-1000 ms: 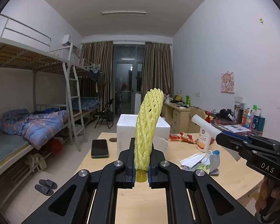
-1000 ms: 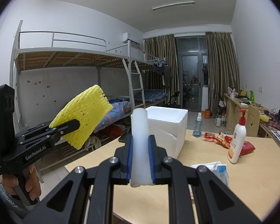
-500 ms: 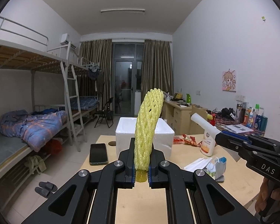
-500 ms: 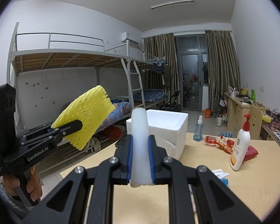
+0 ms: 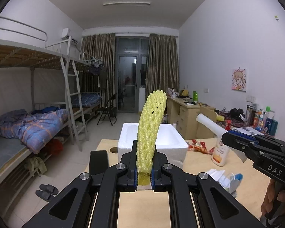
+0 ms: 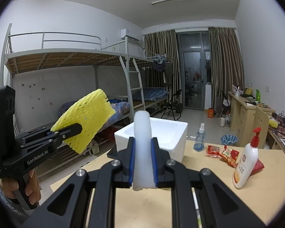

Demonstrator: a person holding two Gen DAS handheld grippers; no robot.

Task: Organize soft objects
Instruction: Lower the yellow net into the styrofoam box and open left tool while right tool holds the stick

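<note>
The wooden table (image 5: 203,161) spreads below me, and on its far part sits the open white foam box (image 5: 152,142), which I judge to be the place where my soft pieces belong. I am in the carrying step: both loads are in the air above the near end of the table, short of the box. My left gripper (image 5: 144,172) is clamped tight on the yellow foam net (image 5: 150,129), which stands up from my jaws and leans slightly right, squashed flat where the pads bite it. My right gripper (image 6: 143,163) is closed on the white foam sleeve (image 6: 142,142), upright between the blue pads. A lotion bottle (image 6: 246,163), red snack packets (image 6: 223,153) and a phone (image 5: 98,161) lie around the box, none in my path. Next, I reckon, I must bring each piece over the box's open top, lower it inside the rim, and only then loosen my jaws, one after the other so the springy foam does not bounce out.
</note>
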